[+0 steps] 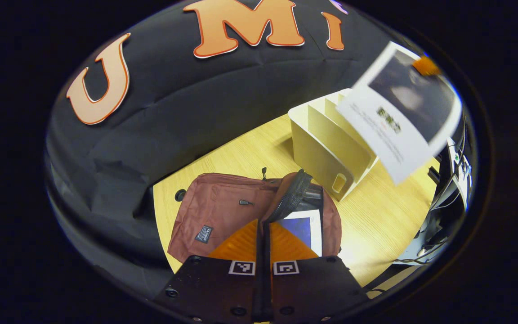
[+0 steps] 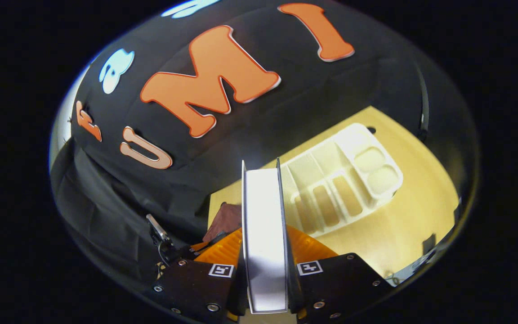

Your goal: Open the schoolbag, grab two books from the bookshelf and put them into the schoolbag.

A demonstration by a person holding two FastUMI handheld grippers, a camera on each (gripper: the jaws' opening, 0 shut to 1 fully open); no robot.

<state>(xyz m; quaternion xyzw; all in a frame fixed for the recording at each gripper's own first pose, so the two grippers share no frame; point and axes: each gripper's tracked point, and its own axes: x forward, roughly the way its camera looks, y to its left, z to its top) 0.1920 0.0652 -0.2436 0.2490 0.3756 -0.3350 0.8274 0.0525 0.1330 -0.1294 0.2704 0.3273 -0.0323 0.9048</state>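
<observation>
Right claw (image 2: 265, 265): clenched on a book (image 2: 264, 234), held edge-on so it can be slid through a narrow mouth.
Left claw (image 1: 263, 252): closed on the schoolbag (image 1: 223, 211) flap, apparently so the zipped mouth is kept open.
First book (image 1: 306, 227): already lodged inside the schoolbag.
Bookshelf (image 1: 326, 144): stood on the counter (image 1: 376, 225) just beside the schoolbag, slots emptied.
Room: bare counter is left right of the schoolbag; the mouth's zipper edge is tight.

Left gripper (image 1: 263, 234) hangs with its 2 fingers pressed together; right gripper (image 2: 264, 245) clamps a book (image 2: 264, 234) upright
</observation>
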